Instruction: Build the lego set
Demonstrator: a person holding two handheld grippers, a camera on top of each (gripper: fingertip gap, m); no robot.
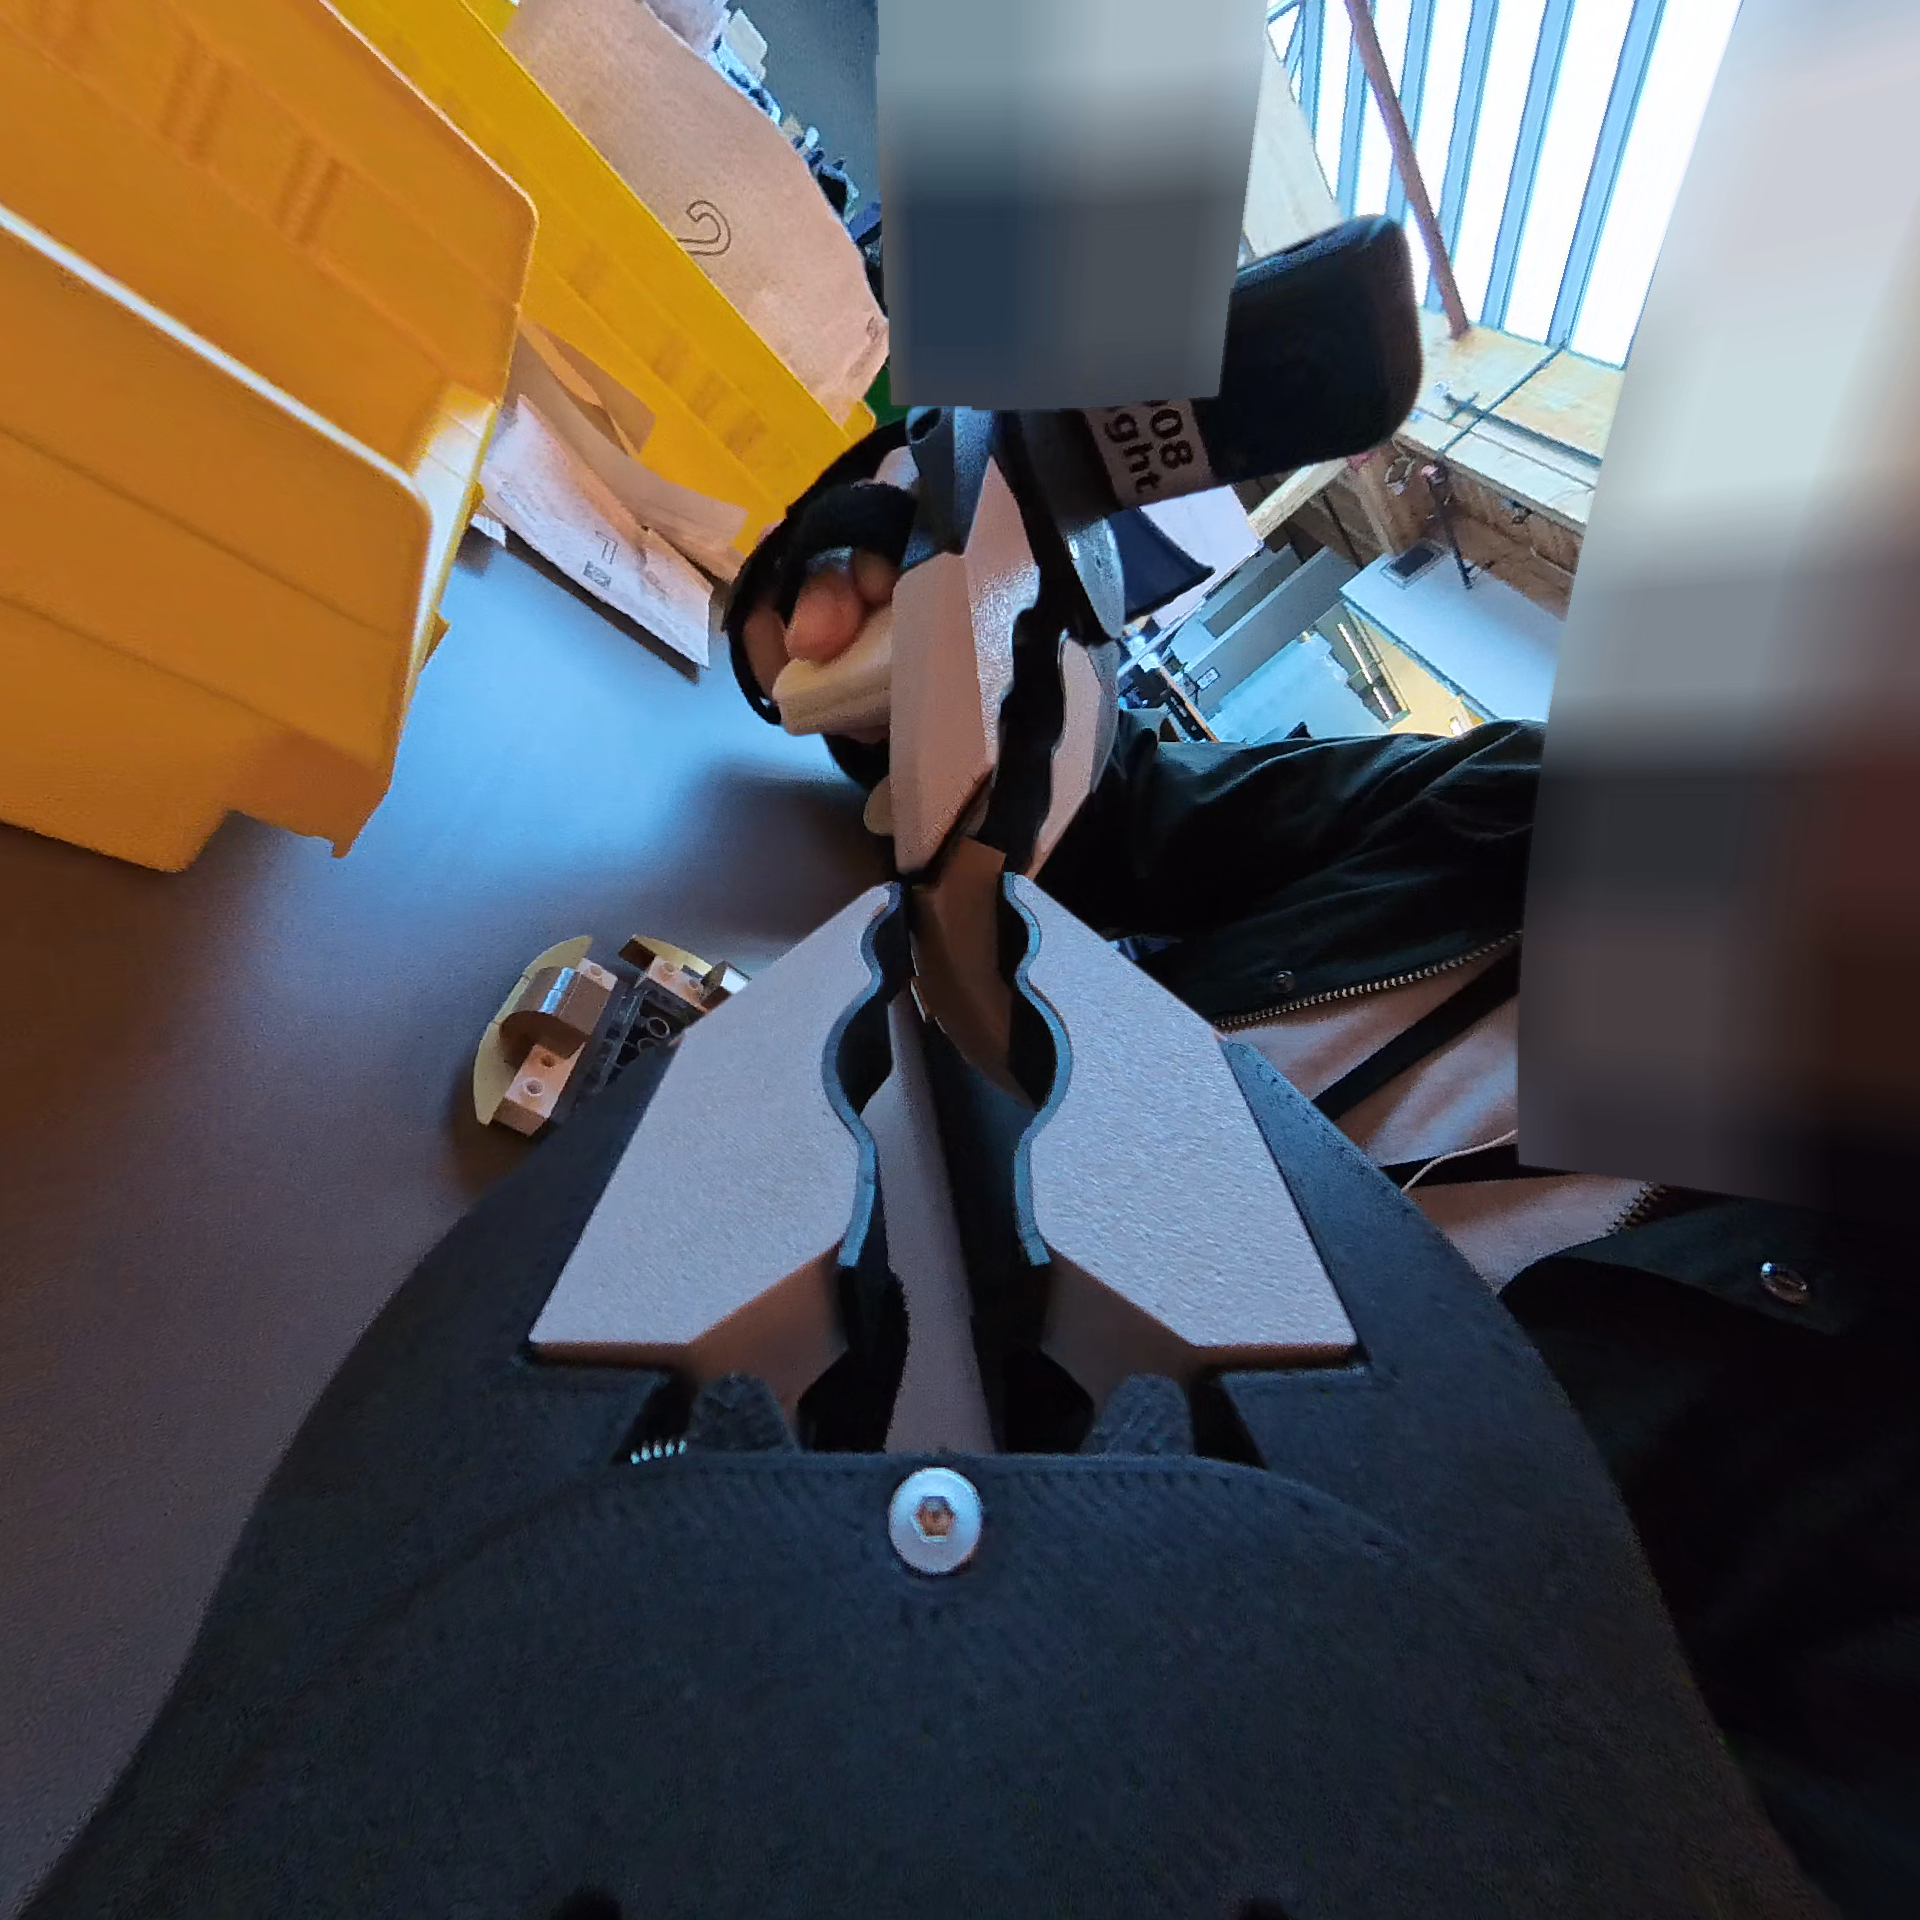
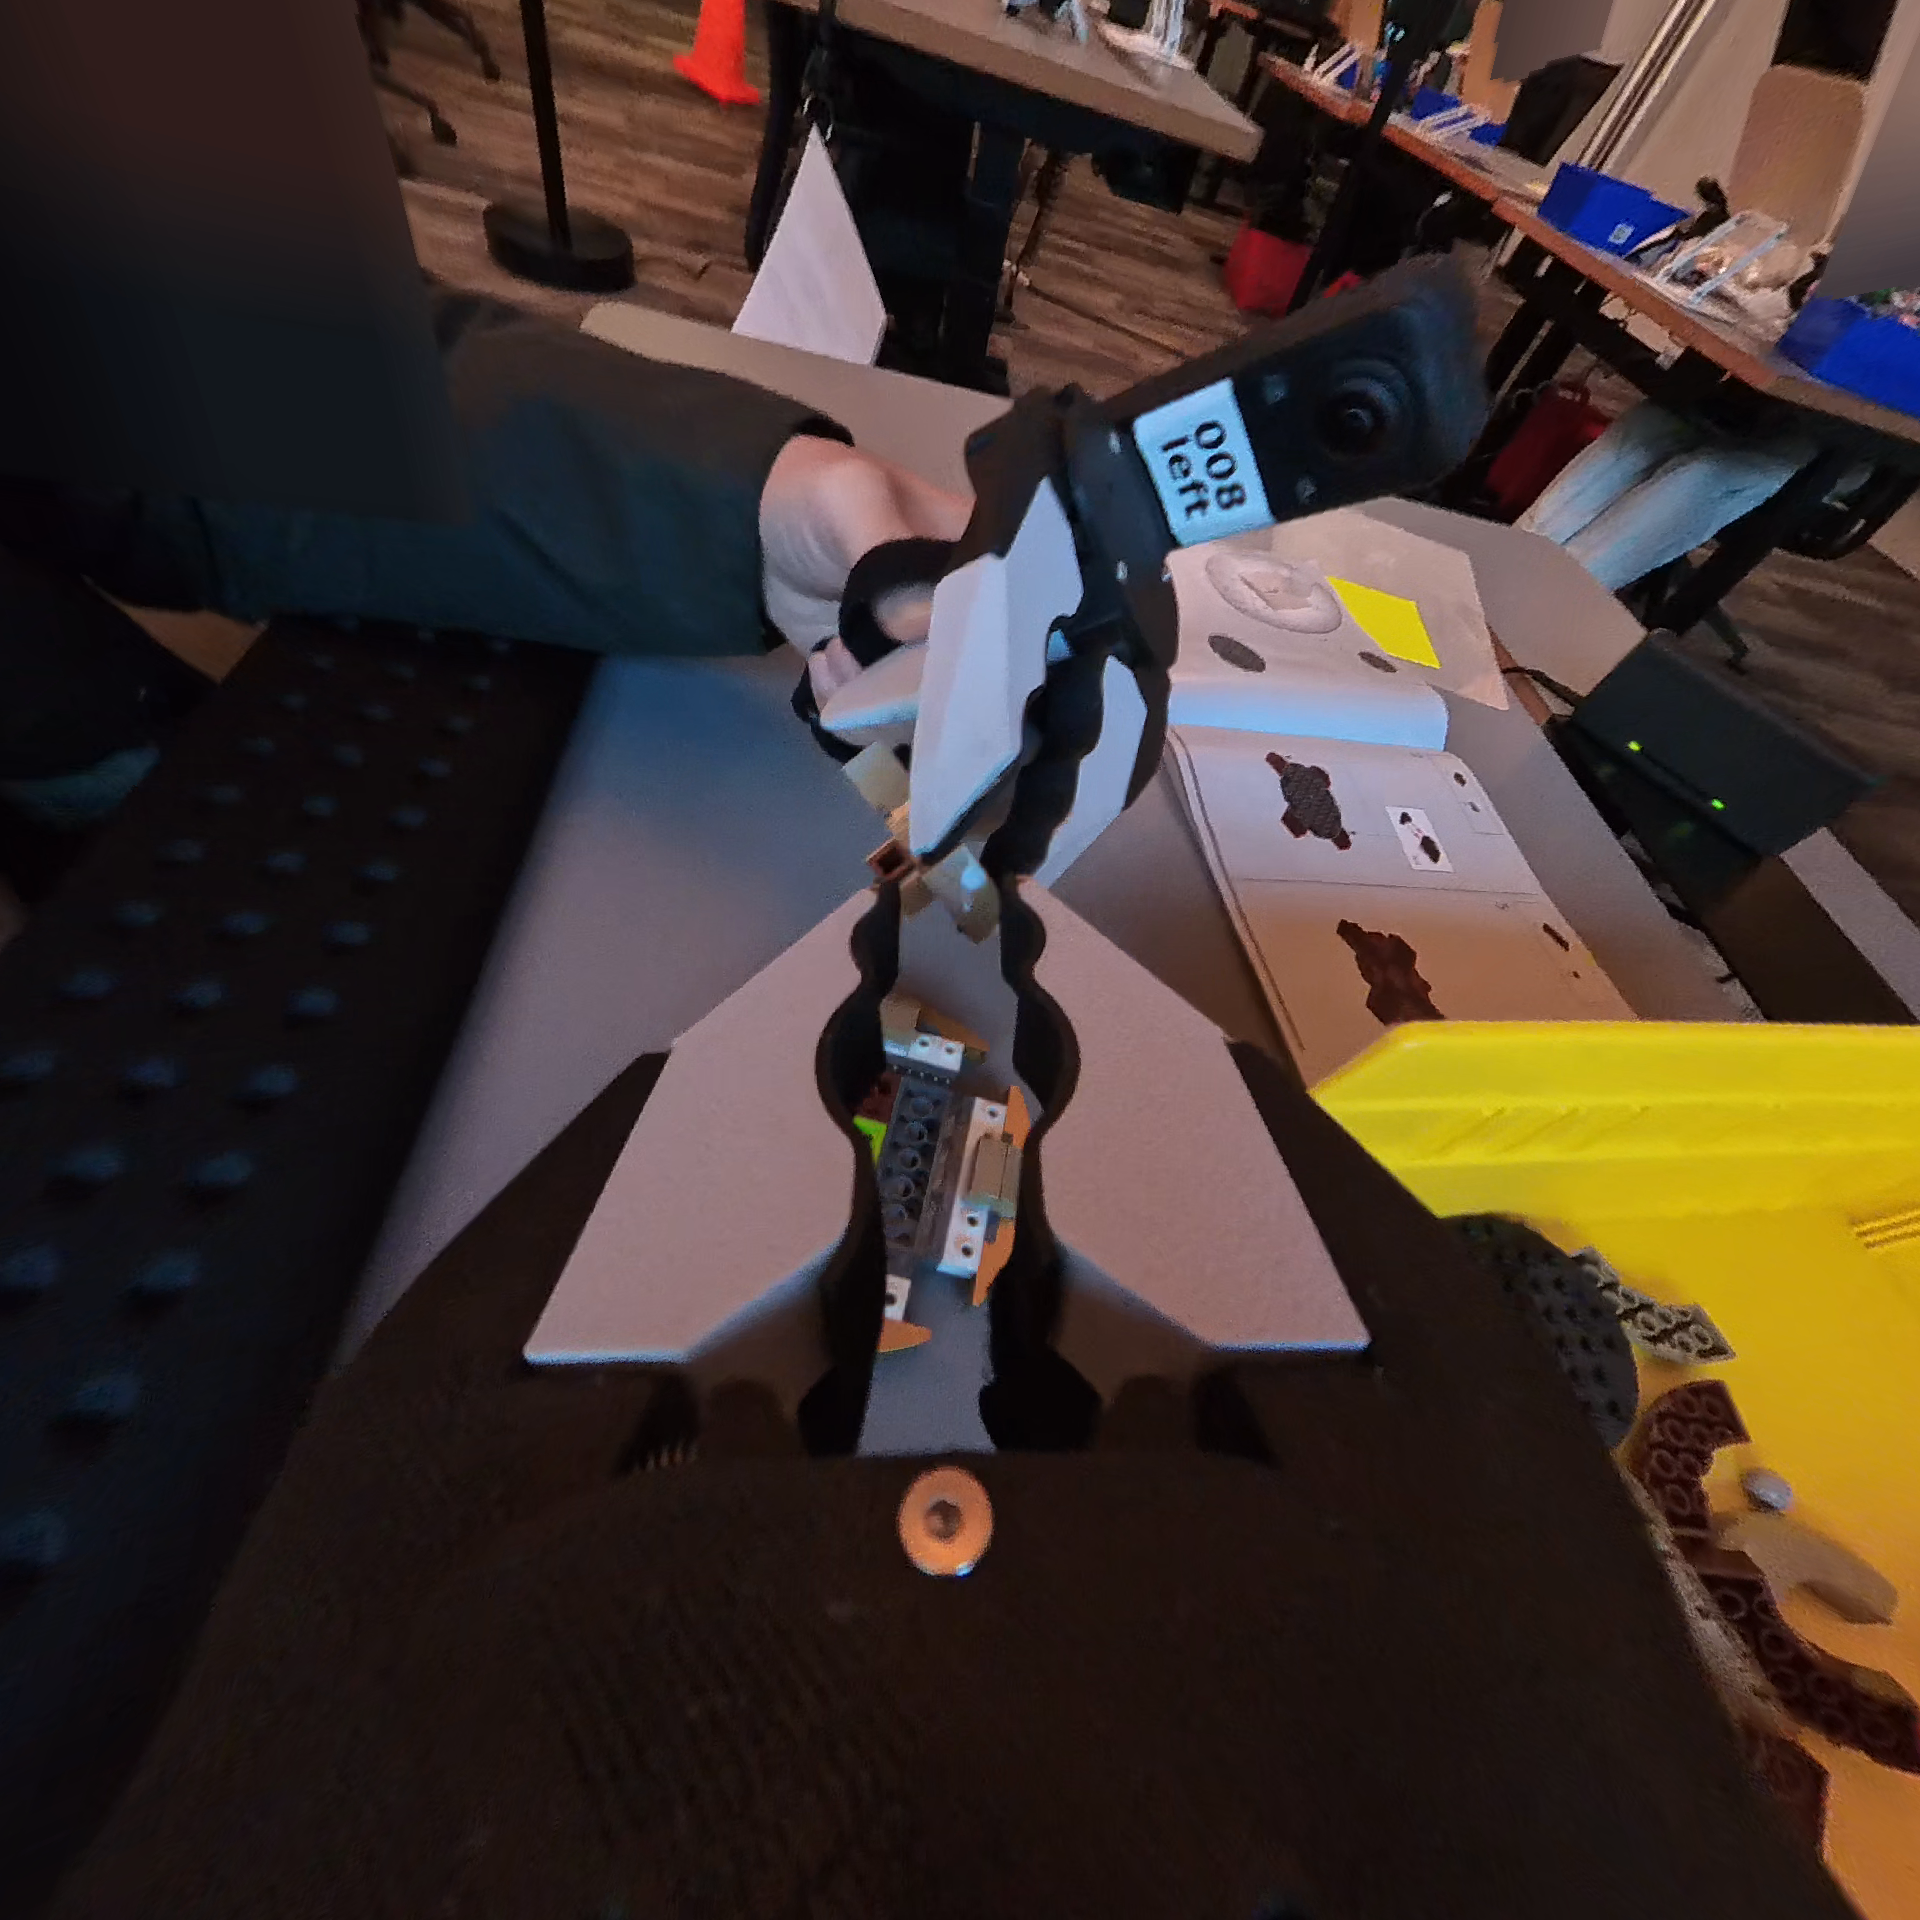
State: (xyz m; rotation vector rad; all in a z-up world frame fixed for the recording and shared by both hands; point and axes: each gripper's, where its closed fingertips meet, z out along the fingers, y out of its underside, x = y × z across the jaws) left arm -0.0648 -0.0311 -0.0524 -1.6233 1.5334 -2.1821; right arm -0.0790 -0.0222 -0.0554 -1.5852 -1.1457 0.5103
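My two grippers meet tip to tip above the table. My left gripper (image 1: 953,899) has its jaws nearly together on a small tan piece (image 2: 961,899); in the right wrist view (image 2: 951,868) it comes down from above, with a tiny brown piece (image 2: 888,860) beside its tip. My right gripper (image 2: 948,909) closes narrowly around the same tan piece; in the left wrist view (image 1: 920,868) it reaches down from above. In the left wrist view the piece looks like a dark wedge (image 1: 971,977). A partly built lego model (image 1: 582,1029) of tan, grey and orange parts lies on the table below (image 2: 951,1174).
Stacked yellow bins (image 1: 239,468) stand at the left; one yellow bin (image 2: 1610,1122) holds brown pieces (image 2: 1683,1455) and a dark grey plate (image 2: 1558,1320). An open instruction booklet (image 2: 1382,862) lies beyond. A black studded mat (image 2: 208,987) lies left. A person's dark sleeve (image 2: 520,499) crosses behind. The grippers are tip to tip, or close to it.
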